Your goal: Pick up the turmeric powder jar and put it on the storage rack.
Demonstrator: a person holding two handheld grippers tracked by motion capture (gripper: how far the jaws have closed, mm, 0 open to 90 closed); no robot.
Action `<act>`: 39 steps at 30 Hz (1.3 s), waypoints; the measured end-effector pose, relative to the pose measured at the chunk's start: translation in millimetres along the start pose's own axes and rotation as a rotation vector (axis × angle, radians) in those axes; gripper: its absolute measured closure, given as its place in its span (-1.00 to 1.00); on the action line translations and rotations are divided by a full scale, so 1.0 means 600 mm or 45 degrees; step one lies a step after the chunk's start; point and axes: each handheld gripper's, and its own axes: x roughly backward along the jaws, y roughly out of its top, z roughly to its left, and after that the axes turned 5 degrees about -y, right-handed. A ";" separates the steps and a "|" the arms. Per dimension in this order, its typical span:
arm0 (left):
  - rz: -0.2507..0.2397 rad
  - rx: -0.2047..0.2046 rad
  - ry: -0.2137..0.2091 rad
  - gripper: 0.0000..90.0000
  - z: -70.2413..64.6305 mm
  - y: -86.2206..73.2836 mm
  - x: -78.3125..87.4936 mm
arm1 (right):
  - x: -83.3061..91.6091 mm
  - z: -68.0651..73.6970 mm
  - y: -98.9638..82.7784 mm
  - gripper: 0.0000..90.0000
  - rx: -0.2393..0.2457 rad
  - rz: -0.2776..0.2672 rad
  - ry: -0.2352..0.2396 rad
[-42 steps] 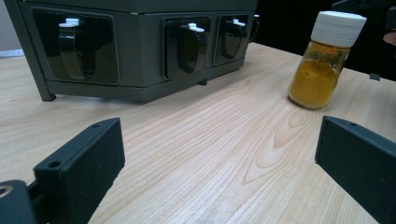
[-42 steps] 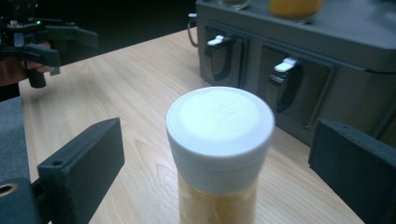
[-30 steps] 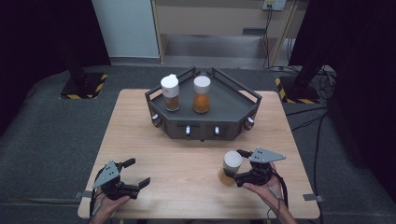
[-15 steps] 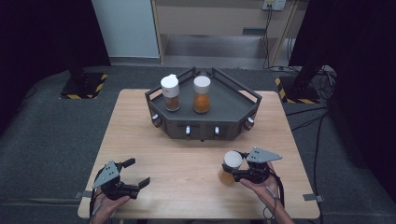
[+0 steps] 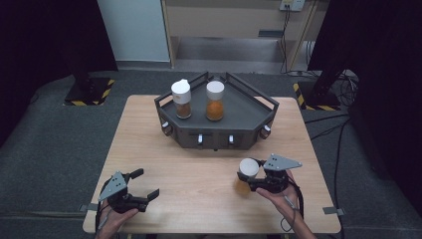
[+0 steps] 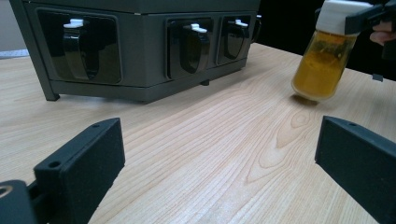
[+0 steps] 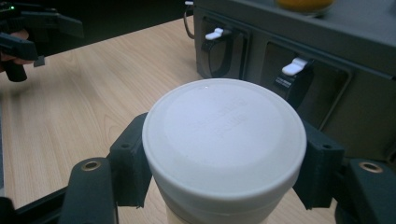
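Note:
A jar of orange powder with a white cap (image 5: 248, 168) sits at the table's front right, leaning a little. My right gripper (image 5: 255, 175) is shut on that cap; in the right gripper view the white cap (image 7: 224, 130) is clamped between both black pads. From the left gripper view the jar (image 6: 322, 65) leans, its base touching or just off the wood, with the right gripper (image 6: 369, 14) at its cap. My left gripper (image 5: 145, 183) stays at the front left, open, with bare wood between its jaws (image 6: 219, 158).
A dark grey angular stand (image 5: 219, 132) stands at the back middle of the wooden table (image 5: 199, 204). It carries two white-capped jars of brown and orange powder (image 5: 181, 98) (image 5: 215, 99). White-levered holders (image 6: 191, 44) line its front.
The right gripper slid left around the jar's cap and shut on it; the jar now leans. The left gripper has not moved.

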 end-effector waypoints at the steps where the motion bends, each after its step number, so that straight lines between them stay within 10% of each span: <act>1: 0.000 0.000 0.001 -0.99 0.000 0.000 0.000 | 0.002 0.000 0.003 -0.27 0.002 -0.003 -0.002; 39: -0.004 0.006 0.006 -0.99 0.000 -0.001 0.001 | 0.015 -0.006 0.077 -0.27 -0.006 -0.023 -0.012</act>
